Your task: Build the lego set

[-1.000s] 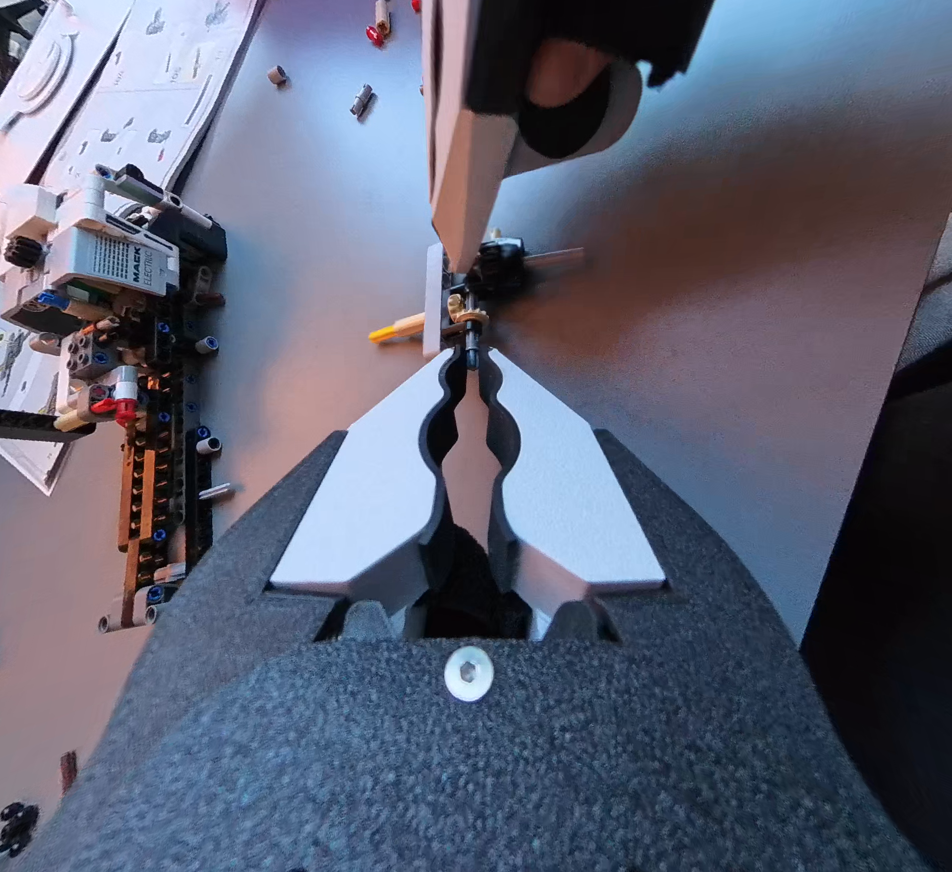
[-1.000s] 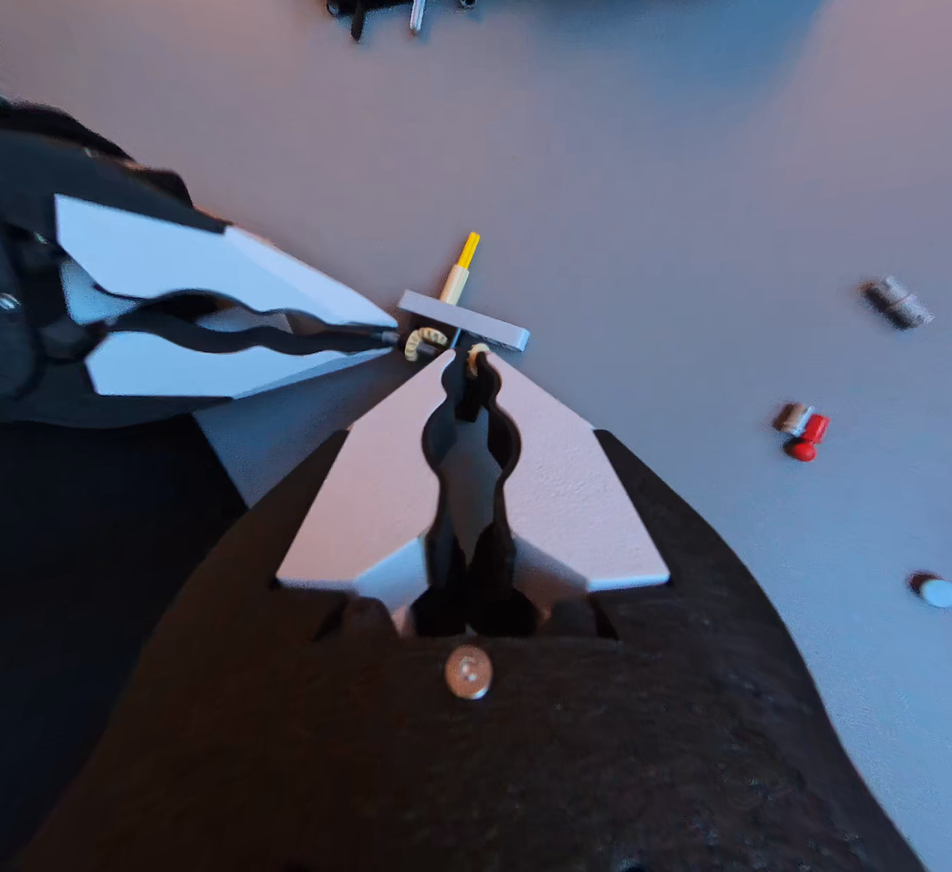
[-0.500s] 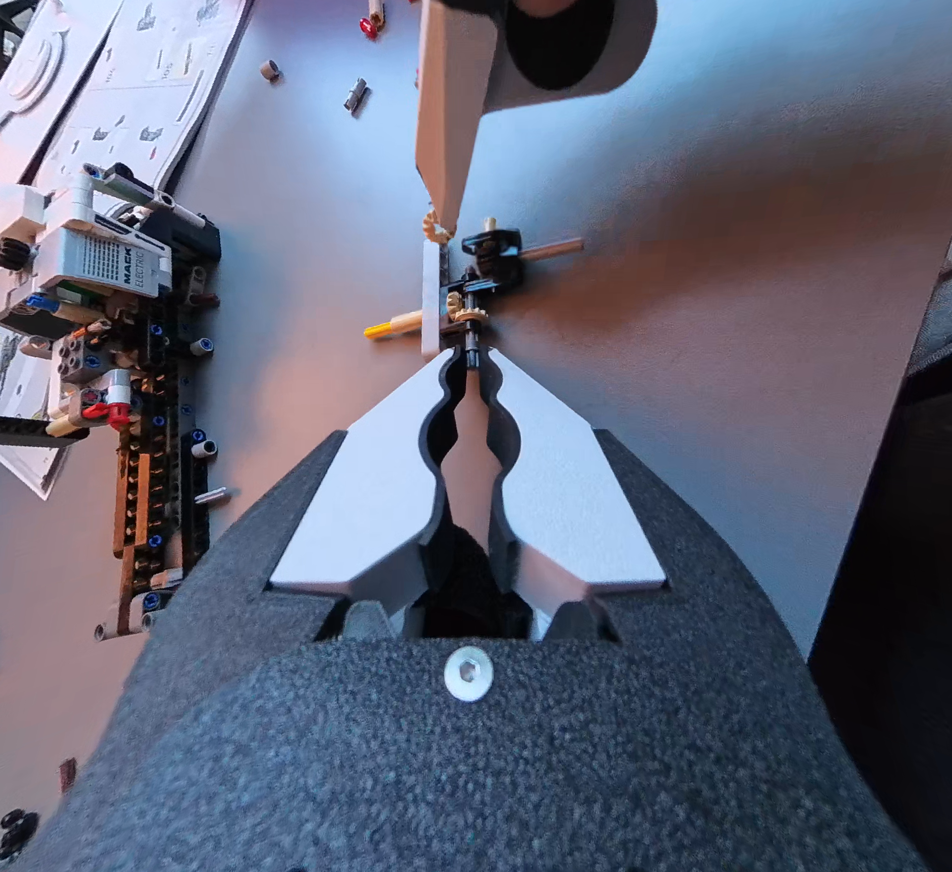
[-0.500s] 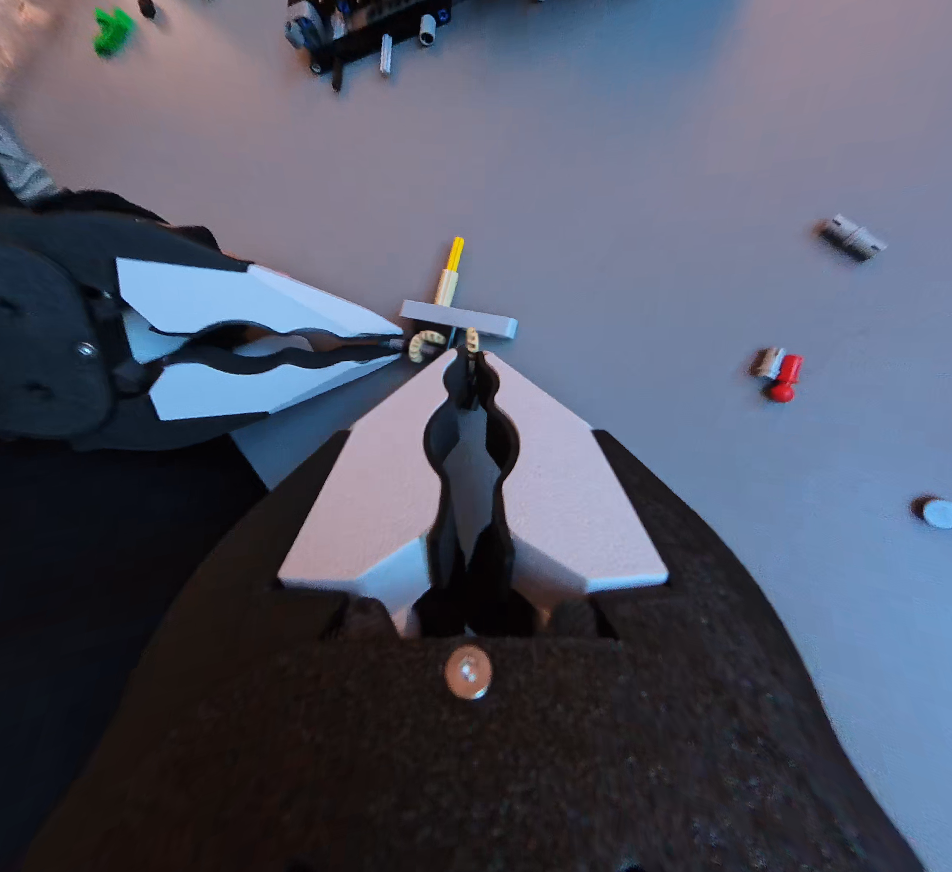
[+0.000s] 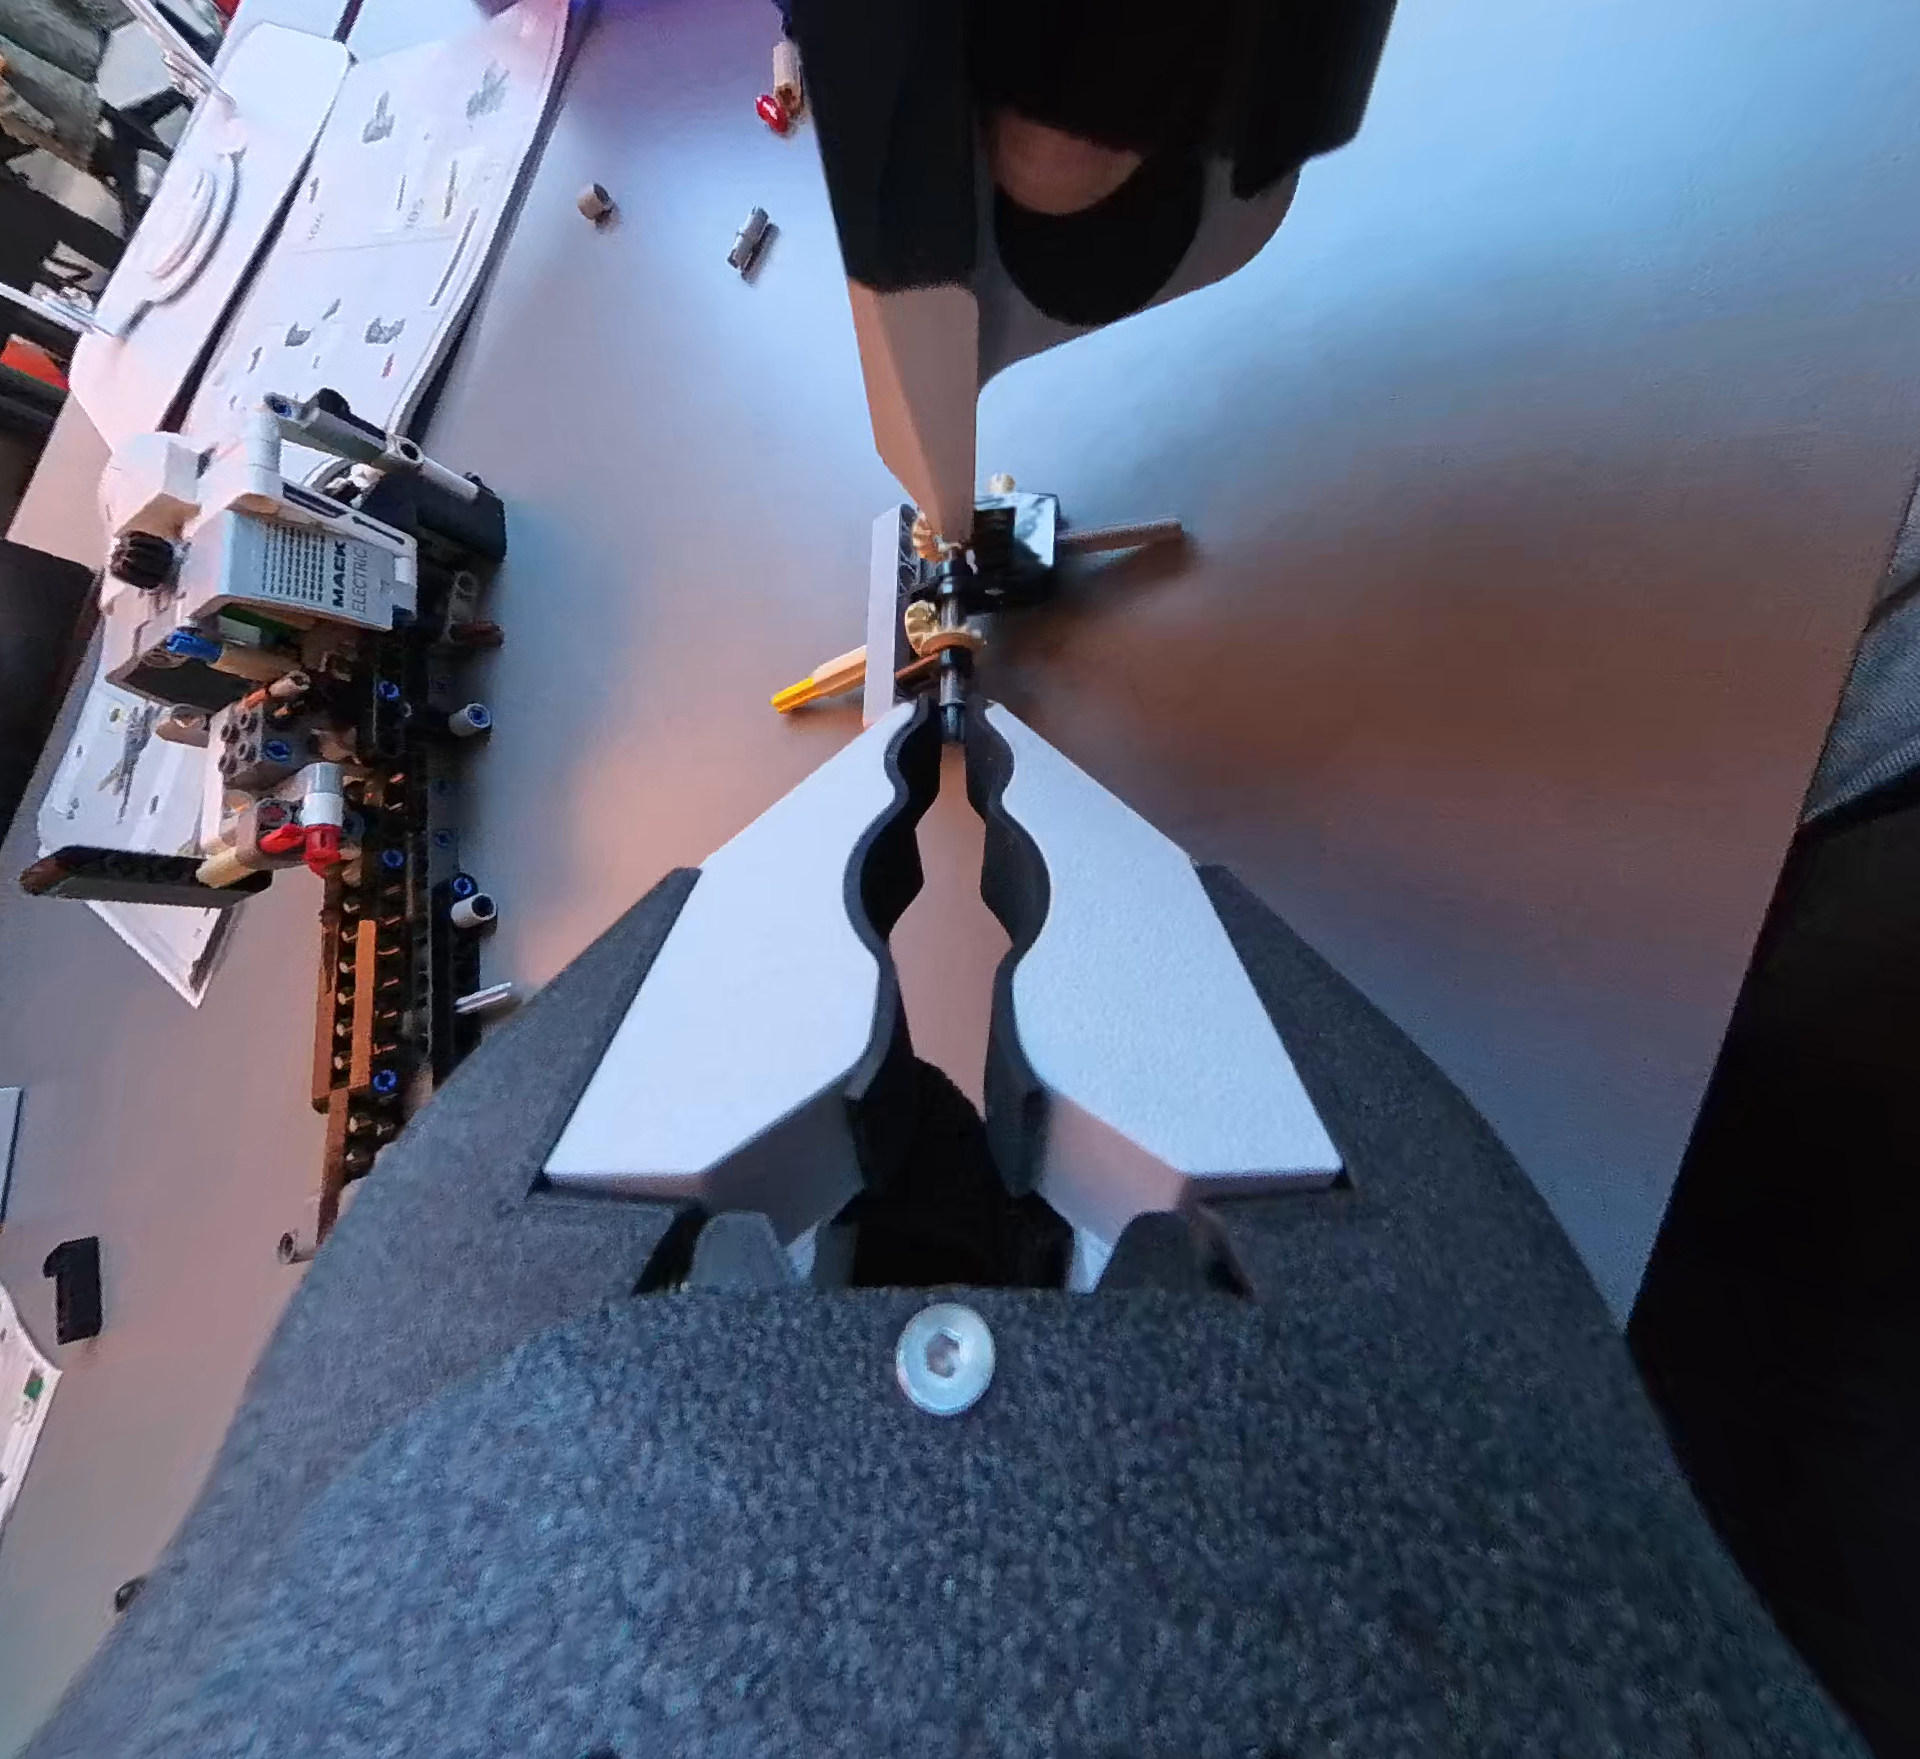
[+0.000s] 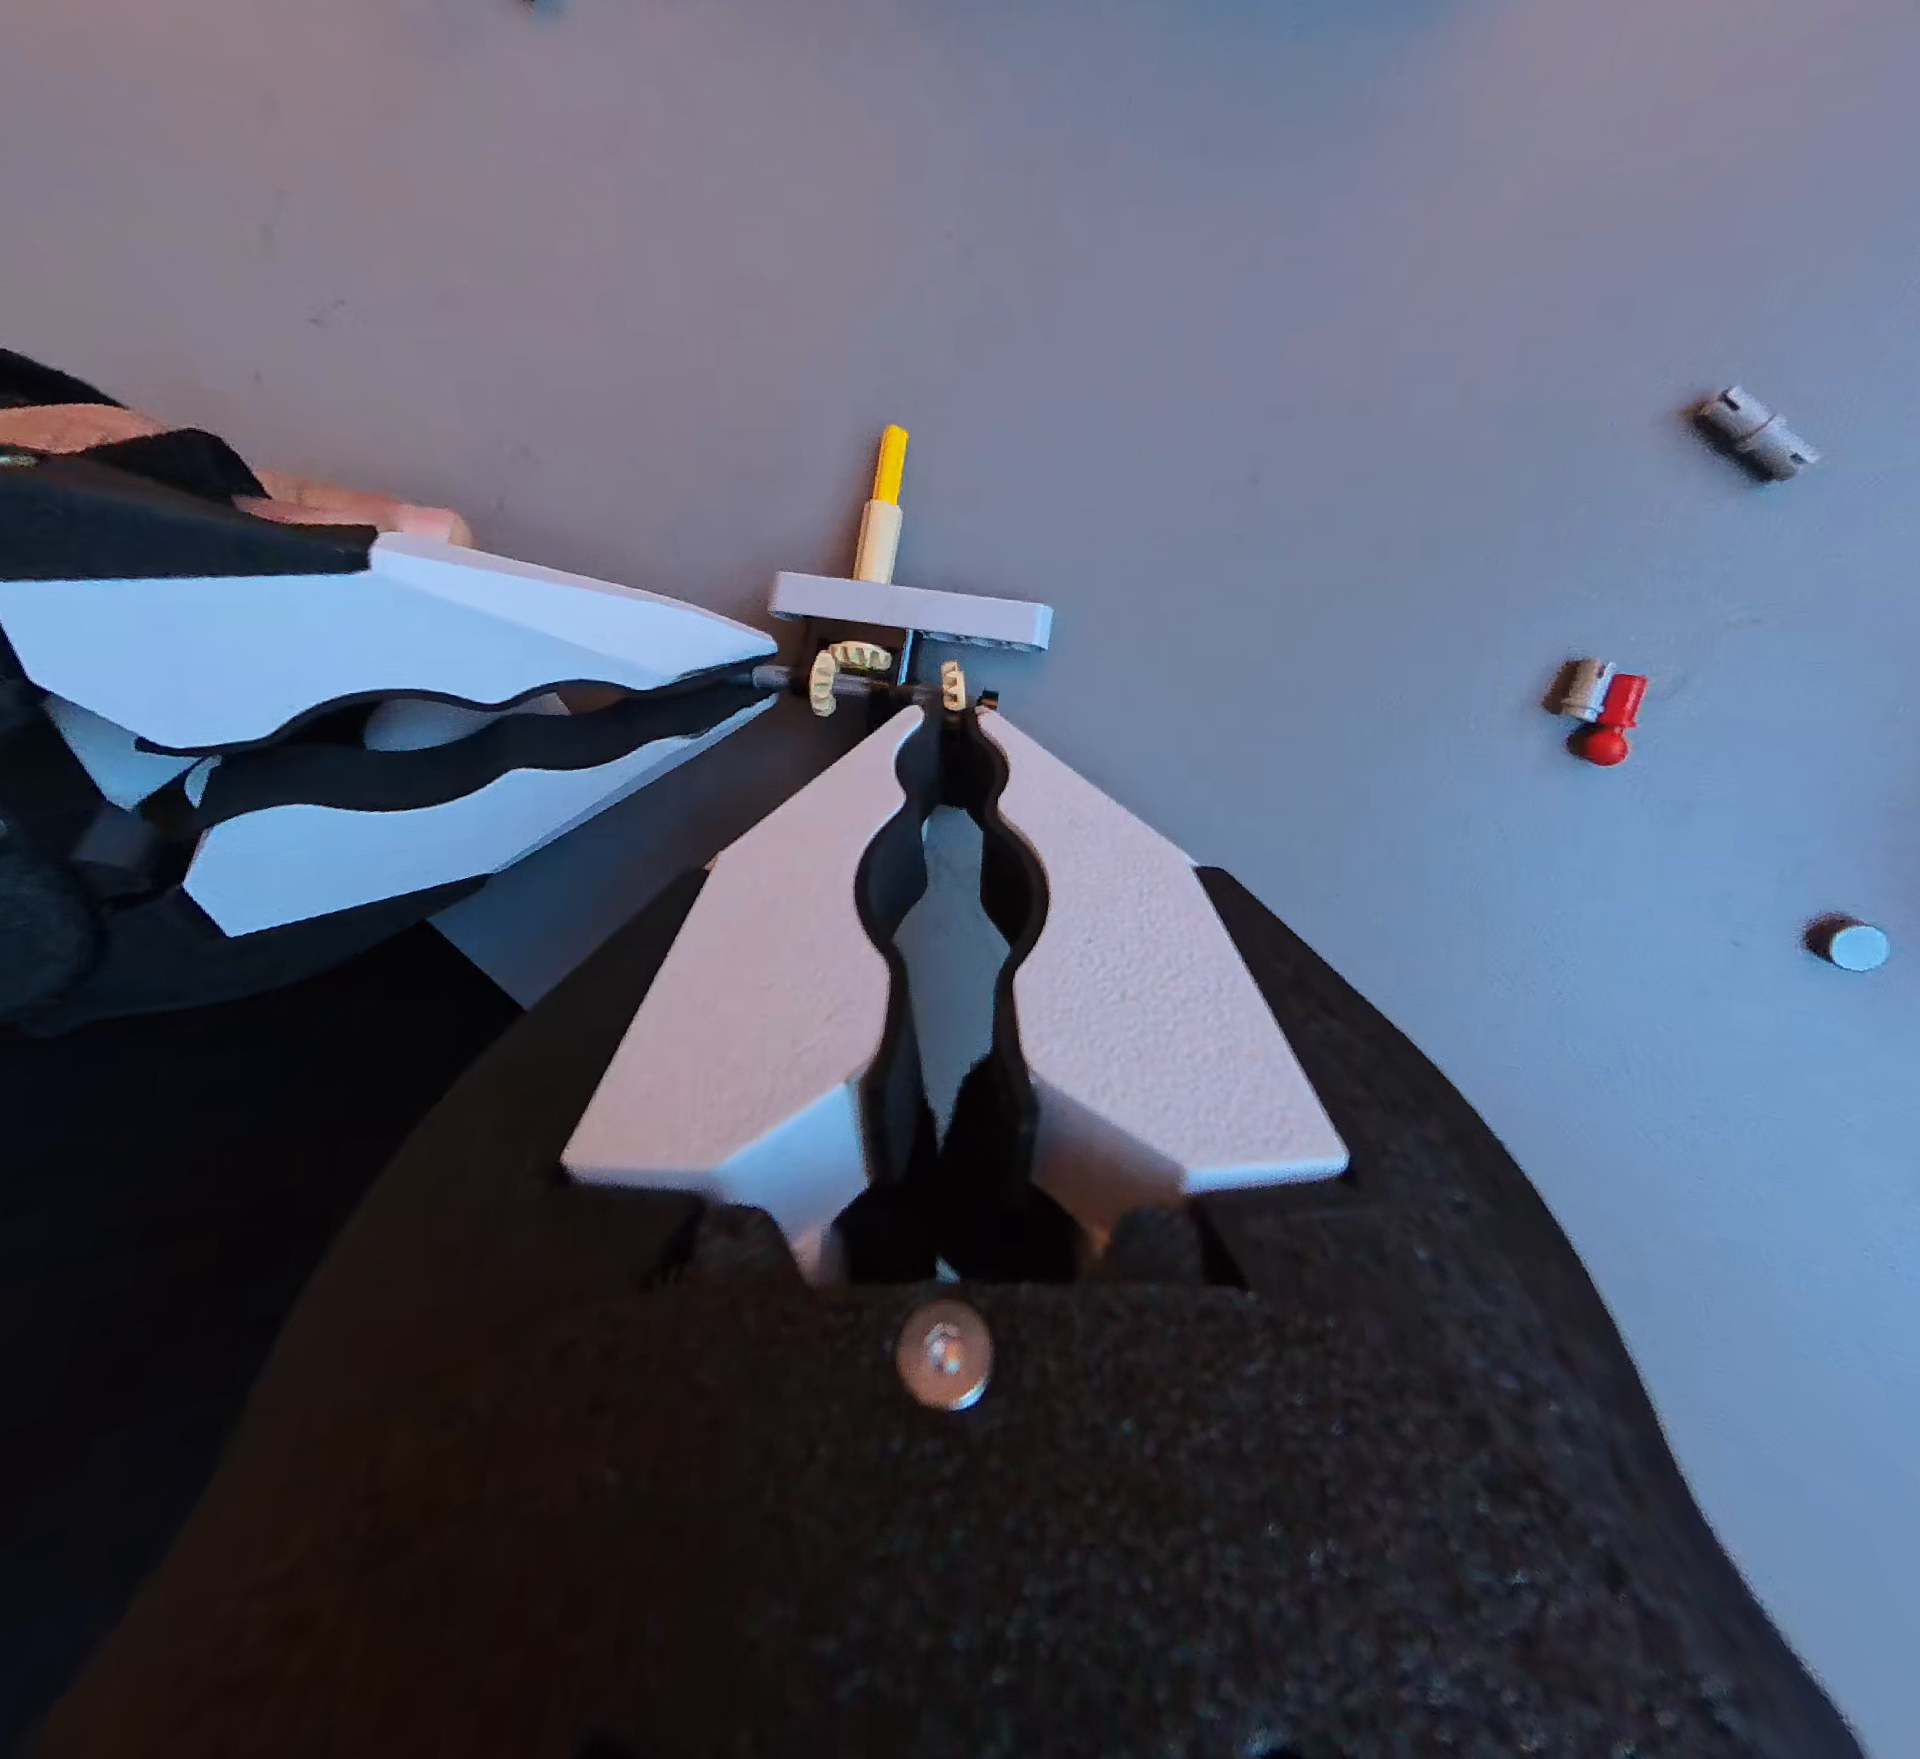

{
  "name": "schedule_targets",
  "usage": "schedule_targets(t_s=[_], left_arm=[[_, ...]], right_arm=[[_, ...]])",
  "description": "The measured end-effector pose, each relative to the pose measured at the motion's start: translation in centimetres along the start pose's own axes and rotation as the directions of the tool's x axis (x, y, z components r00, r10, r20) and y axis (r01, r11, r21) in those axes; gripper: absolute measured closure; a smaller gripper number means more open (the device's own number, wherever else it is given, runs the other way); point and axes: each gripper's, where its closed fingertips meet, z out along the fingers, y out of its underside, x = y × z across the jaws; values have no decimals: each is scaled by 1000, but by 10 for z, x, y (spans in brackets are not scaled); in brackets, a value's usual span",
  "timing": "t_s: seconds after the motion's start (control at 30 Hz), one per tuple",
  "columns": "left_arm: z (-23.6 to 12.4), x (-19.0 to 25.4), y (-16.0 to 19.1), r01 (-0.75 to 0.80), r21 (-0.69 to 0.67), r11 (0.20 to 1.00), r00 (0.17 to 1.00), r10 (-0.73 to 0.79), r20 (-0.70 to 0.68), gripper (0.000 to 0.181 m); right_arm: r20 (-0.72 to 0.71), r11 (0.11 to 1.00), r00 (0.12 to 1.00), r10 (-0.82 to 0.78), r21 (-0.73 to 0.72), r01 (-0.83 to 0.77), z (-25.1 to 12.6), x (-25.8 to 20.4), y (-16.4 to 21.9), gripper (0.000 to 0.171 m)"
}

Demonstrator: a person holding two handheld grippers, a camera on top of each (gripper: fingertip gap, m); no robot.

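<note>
A small sub-assembly (image 5: 894, 608) lies on the grey table: a grey beam (image 6: 914, 613), a yellow axle in a tan bush (image 6: 890, 462), tan gears (image 5: 935, 639), a black connector (image 5: 1013, 546) and a brown axle (image 5: 1122, 535). My left gripper (image 5: 951, 722) is shut on the end of its thin dark axle; it enters the right wrist view (image 6: 764, 675) from the left. My right gripper (image 6: 951, 717) is shut on a small tan gear (image 6: 951, 683) and holds it at the axle beside the beam. It comes down from above in the left wrist view (image 5: 940, 530).
A partly built truck model (image 5: 312, 587) and an instruction booklet (image 5: 416, 182) lie to the left. Loose parts lie around: a grey connector (image 6: 1756, 447), a red and grey piece (image 6: 1600, 701), a round grey piece (image 6: 1855, 946). The table edge (image 5: 1870, 566) runs close on the right. Some 4 cm of space lies between my two pairs of fingers. The grey connector (image 6: 1756, 447) lies around 12 cm away from my right fingertips. My left wrist view (image 5: 749, 228) looks at it from another angle.
Half a second ago my right gripper was lifted a little off the sub-assembly with the tan gear. It has come back down to the axle. My left gripper has kept its hold.
</note>
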Motion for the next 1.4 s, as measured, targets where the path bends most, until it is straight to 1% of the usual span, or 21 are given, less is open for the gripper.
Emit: schedule_targets(t_s=[0.17,0.3,0.37,0.47,0.57,0.7,0.77,0.87,0.93,1.0,1.13,1.3,1.33,1.4], left_arm=[[0,-1,1,15,-1,1000,1000,-15,-6,179],[0,0,1,-11,-8,1000,1000,11,9,179],[0,0,0,-20,-10,1000,1000,20,12,179],[0,1,1,4,-8,1000,1000,-4,-6,179],[1,-1,3,12,-21,1000,1000,-12,-2,179],[1,-1,2,-50,-33,998,998,52,47,179],[0,-1,0,-47,-25,999,997,48,53,179],[-4,-11,-5,64,31,997,997,-65,36,179],[-9,-21,-9,169,82,982,985,-171,14,179],[-13,-31,-12,235,133,963,971,-239,13,179],[-20,-47,-18,299,209,931,950,-310,25,179],[-19,-54,-18,420,242,875,907,-416,-72,179],[-20,-55,-19,425,251,870,905,-419,-79,179],[-21,-56,-20,386,257,886,921,-388,-46,179]], right_arm=[[10,1000,1000,6,-8,-6,-1,0,-1,170],[37,999,999,14,-32,-13,0,0,0,170],[30,999,1000,-8,-44,9,1,0,-1,170],[10,994,996,-86,-63,87,2,-1,0,170],[30,994,997,-71,-85,73,2,-1,-1,170],[18,976,992,-121,-178,123,0,1,0,170],[19,963,988,-155,-222,155,0,1,0,170],[35,965,984,-172,-194,176,-4,-1,-13,170],[49,973,983,-175,-146,180,-11,-4,-26,170],[60,976,980,-191,-95,196,-18,-6,-37,170],[80,980,977,-200,-3,201,-28,-10,-54,170],[91,978,974,-205,58,200,-33,-10,-62,170],[95,976,972,-213,62,208,-32,-11,-61,170],[99,973,969,-225,72,218,-32,-10,-62,170]])
